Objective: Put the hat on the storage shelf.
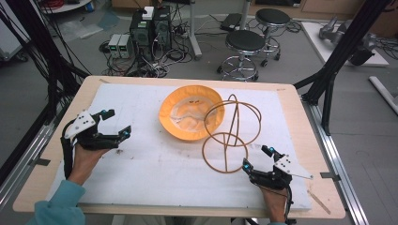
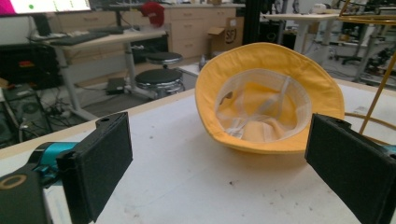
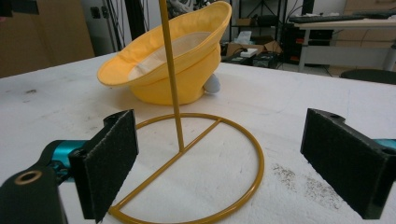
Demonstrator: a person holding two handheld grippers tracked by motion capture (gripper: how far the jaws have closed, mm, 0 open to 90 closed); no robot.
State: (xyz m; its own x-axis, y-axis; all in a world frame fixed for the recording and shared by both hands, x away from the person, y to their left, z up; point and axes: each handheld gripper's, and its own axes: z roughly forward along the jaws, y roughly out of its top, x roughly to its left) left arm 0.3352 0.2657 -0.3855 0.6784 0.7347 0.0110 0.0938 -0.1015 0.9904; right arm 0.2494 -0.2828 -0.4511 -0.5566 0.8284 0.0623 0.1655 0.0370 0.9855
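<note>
Yellow hat (image 1: pixel 191 112) lies crown-down mid bench (image 1: pixel 300 140), touching wire stand (image 1: pixel 230 136) at its right. Left claw (image 1: pixel 114 124) spread, empty, left of hat. Right claw (image 1: pixel 257 158) spread w/ nothing between, near stand base. Best: pinch hat brim, steady stand, drape crown over top.

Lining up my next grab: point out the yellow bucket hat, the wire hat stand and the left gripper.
yellow bucket hat (image 1: pixel 171 119), high view, brim's left side.
wire hat stand (image 3: pixel 252 140), right gripper view, base ring.
left gripper (image 1: pixel 117 123), high view, between fingertips.
</note>
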